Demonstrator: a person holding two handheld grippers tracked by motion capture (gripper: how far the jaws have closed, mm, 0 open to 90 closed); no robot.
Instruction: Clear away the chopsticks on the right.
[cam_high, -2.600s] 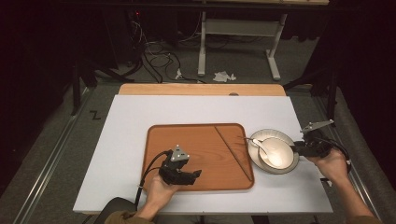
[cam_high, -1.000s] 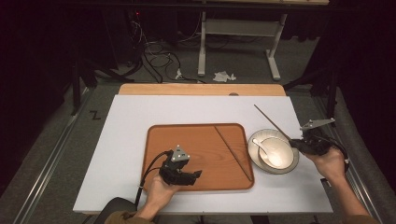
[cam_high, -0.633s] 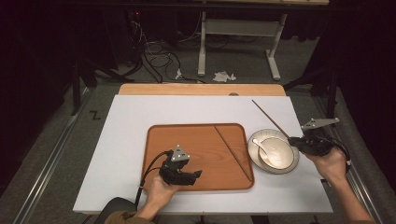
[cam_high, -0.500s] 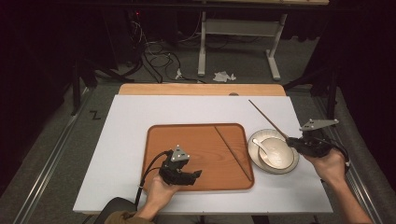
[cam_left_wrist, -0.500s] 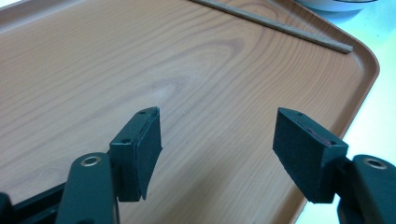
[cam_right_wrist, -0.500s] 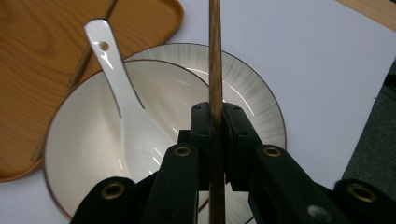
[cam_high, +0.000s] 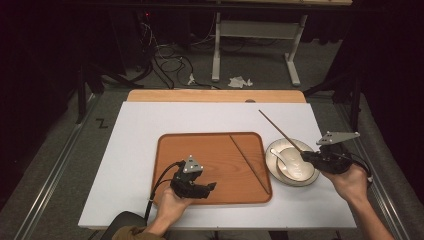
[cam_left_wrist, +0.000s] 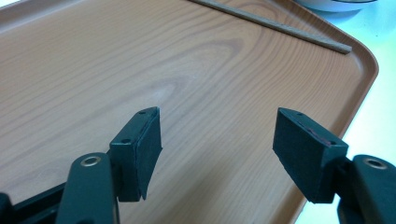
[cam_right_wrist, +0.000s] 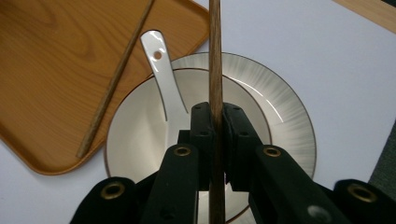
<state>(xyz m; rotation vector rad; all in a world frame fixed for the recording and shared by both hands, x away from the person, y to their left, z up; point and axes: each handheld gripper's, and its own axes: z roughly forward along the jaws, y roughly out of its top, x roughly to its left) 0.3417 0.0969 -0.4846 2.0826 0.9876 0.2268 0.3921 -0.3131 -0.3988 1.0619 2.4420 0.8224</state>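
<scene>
Your right gripper (cam_right_wrist: 215, 140) is clamped tight on a chopstick (cam_right_wrist: 215, 56), which juts out ahead of its jaws above the plate (cam_right_wrist: 280, 112); the spoon (cam_right_wrist: 161, 70) lies on the plate just left of the jaws. Your left gripper (cam_left_wrist: 217, 144) rests wide open, holding nothing, over the tray (cam_left_wrist: 140, 60), with the other chopstick (cam_left_wrist: 275, 25) lying well ahead of it. You seem mid-carry; next, likely lay this stick beside its mate.

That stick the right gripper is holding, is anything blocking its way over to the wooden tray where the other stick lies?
Nothing visible does. The chopstick is held above the bowl in the right gripper, and the tray beside it is bare apart from the other chopstick near its right edge.
</scene>
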